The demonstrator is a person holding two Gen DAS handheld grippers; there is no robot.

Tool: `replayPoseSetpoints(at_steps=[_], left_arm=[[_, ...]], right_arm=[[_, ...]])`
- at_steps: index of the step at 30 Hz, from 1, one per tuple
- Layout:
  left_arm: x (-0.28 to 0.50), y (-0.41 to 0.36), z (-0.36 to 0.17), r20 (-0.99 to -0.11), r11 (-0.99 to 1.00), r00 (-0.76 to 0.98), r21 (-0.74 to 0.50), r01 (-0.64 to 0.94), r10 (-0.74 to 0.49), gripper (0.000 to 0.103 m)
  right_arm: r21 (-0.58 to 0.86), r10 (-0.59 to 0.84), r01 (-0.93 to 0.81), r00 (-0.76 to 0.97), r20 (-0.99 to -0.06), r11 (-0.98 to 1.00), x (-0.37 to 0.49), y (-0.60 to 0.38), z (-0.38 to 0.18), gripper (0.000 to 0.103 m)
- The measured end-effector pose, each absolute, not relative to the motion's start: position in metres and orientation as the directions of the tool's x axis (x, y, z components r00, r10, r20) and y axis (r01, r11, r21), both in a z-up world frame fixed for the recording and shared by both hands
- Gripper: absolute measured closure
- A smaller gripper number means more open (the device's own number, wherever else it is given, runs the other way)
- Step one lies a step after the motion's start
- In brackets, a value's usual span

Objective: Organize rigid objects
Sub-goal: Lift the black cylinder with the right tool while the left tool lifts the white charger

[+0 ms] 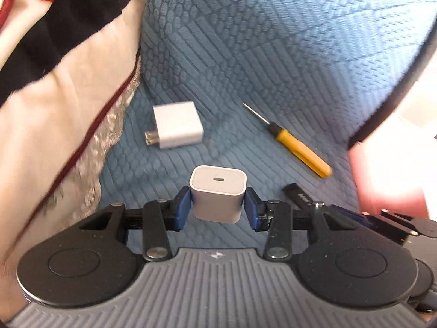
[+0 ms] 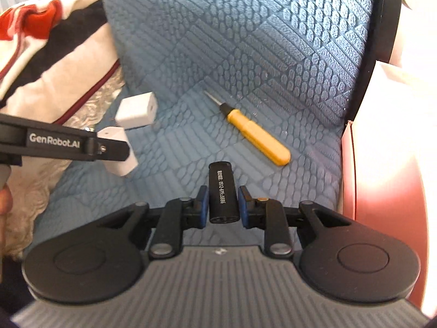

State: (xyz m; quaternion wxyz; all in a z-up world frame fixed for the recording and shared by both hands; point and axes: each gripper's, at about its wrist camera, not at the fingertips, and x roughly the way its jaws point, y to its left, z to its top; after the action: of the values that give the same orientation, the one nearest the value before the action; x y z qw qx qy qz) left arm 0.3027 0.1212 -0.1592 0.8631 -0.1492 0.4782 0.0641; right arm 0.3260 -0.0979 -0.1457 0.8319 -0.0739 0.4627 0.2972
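Blue-padded left gripper [image 1: 217,207] clamps a small white charger cube [image 1: 217,195]; the right gripper [image 2: 220,205] clamps a black printed cylinder [image 2: 223,193]. Beyond, on the blue quilted cushion [image 1: 273,54], lie a white plug adapter [image 1: 177,125] near its left edge and a yellow screwdriver [image 1: 297,146] toward its right edge.

On the seat cushion [image 1: 273,54] we see the plug adapter [image 1: 177,125] lying left of the screwdriver [image 1: 292,142]; nearer us, our left gripper [image 1: 217,202] holds the charger cube [image 1: 217,194], our right gripper [image 2: 220,205] the flash drive [image 2: 222,191].
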Motion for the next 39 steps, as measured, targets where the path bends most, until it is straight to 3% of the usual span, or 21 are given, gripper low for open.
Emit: replayPoseSetpoints(at_steps=[21,39], left_arm=[[0.176,0.089,-0.156,-0.842,0.935,0.524,-0.276,-0.221,-0.124,0.055],[0.167,0.096,-0.166,-0.821,0.916,0.553,-0.322,-0.24,-0.144,0.055]], right_arm=[[0.109,0.4,-0.575,0.408,-0.821,0.811,0.2,-0.128,-0.125,0.077],[0.149,0.402,-0.544,0.382,-0.832,0.826,0.2,-0.123,-0.145,0.07]])
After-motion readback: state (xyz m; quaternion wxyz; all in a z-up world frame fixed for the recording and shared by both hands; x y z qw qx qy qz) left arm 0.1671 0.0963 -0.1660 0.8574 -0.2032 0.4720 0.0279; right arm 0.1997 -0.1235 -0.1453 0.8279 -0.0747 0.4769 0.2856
